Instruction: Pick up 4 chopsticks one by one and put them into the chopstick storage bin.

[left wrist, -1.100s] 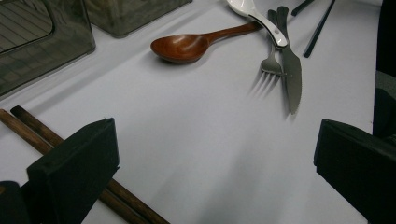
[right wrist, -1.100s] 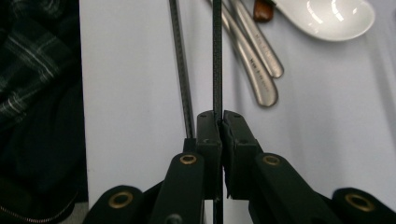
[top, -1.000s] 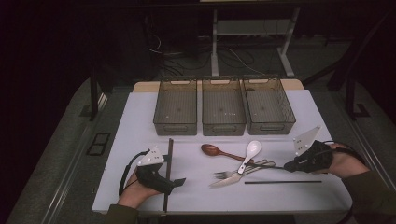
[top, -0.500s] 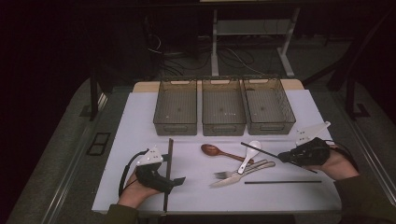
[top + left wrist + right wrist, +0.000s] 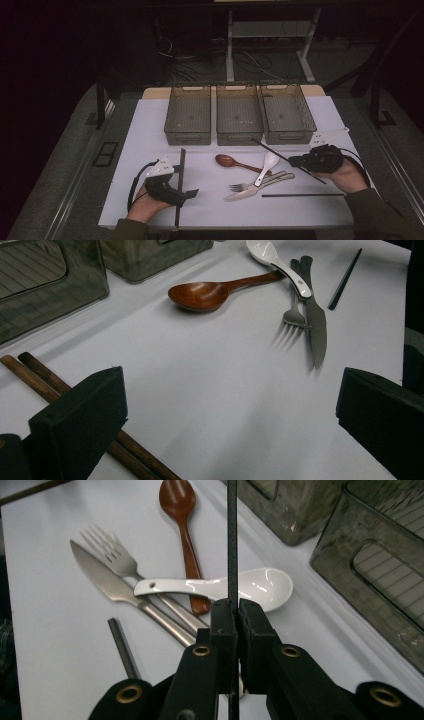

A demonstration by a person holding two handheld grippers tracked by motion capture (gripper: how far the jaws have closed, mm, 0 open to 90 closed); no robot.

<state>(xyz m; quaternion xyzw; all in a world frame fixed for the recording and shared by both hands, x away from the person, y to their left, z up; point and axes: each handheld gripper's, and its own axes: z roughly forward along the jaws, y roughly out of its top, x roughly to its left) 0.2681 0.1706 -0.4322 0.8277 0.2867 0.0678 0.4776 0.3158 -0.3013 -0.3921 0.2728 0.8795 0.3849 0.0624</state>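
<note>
My right gripper (image 5: 301, 161) is shut on a thin black chopstick (image 5: 277, 154), held off the white table, its far tip slanting toward the middle bin (image 5: 239, 131). In the right gripper view the stick (image 5: 231, 540) runs straight up from the closed jaws (image 5: 235, 615), above a white spoon (image 5: 260, 586). A second black chopstick (image 5: 302, 195) lies flat in front of that hand. My left gripper (image 5: 187, 194) rests open on the table. Its left jaw sits over a pair of brown chopsticks (image 5: 40, 377), which appear in the high view too (image 5: 180, 170).
Three clear bins stand in a row at the back: left (image 5: 187, 131), middle, right (image 5: 290, 131). A wooden spoon (image 5: 235, 162), the white spoon (image 5: 266, 165), a fork (image 5: 247, 186) and a knife (image 5: 257, 191) lie mid-table. Bare white tabletop (image 5: 210, 200) shows between the hands.
My right gripper has raised its black chopstick off the table and swung its tip toward the bins, shifting slightly left. The left gripper has stayed put.
</note>
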